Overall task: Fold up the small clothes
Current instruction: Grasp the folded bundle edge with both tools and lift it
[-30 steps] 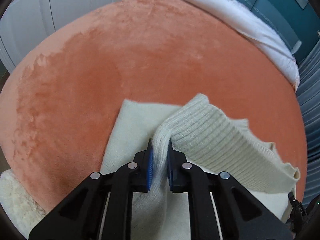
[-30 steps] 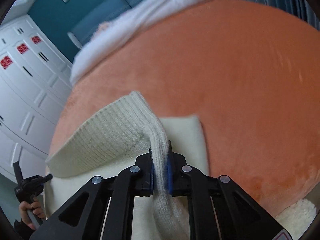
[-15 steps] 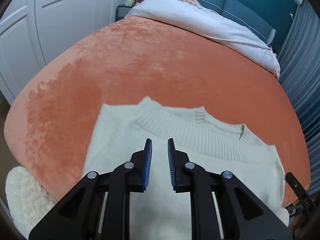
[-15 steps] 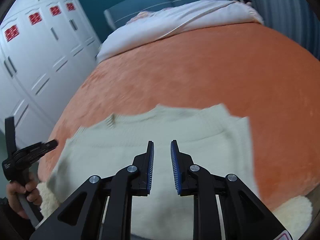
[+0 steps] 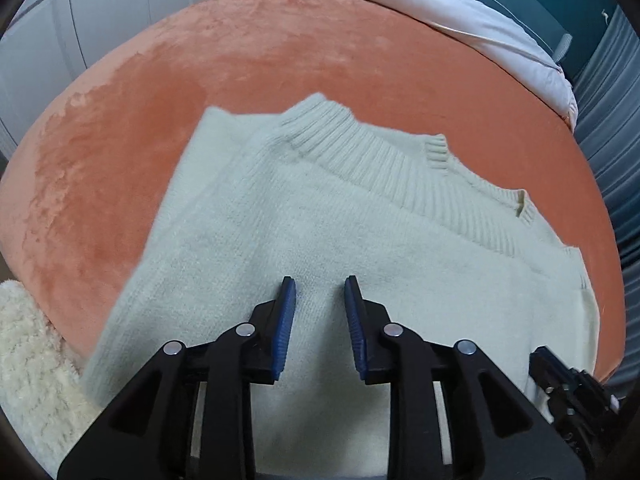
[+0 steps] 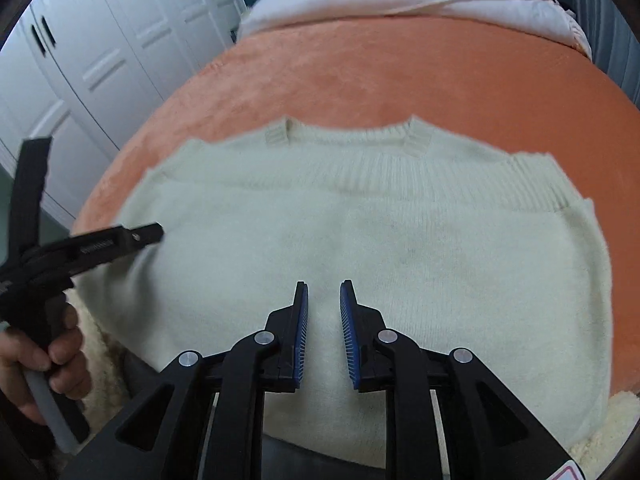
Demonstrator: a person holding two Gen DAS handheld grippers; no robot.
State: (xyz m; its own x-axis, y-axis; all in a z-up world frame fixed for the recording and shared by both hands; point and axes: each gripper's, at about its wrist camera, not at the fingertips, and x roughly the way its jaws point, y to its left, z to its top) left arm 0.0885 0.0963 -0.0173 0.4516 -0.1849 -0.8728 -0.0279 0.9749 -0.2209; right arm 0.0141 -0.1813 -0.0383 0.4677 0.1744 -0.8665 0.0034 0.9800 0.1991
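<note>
A cream knitted sweater [image 5: 360, 216] lies folded flat on the orange velvet bedspread [image 5: 280, 52], its ribbed hem [image 5: 400, 168] along the far edge. My left gripper [image 5: 320, 292] hovers over the near part of the sweater; its jaws are opening and nothing is between them. The right wrist view shows the same sweater [image 6: 360, 220] spread wide, with my right gripper [image 6: 324, 296] open above its near middle and empty. My left gripper [image 6: 140, 234] also shows there at the left edge, held by a hand [image 6: 60, 360].
A white duvet [image 5: 460, 12] lies across the far end of the bed. White wardrobe doors [image 6: 120, 40] stand to the left, blue curtains [image 5: 612, 80] to the right. A fluffy cream rug [image 5: 32, 360] lies at the bed's near corner.
Both grippers let go of the ribbed hem they were pinching. The hem dropped flat across the sweater, and both grippers drew back toward its near edge with jaws parted.
</note>
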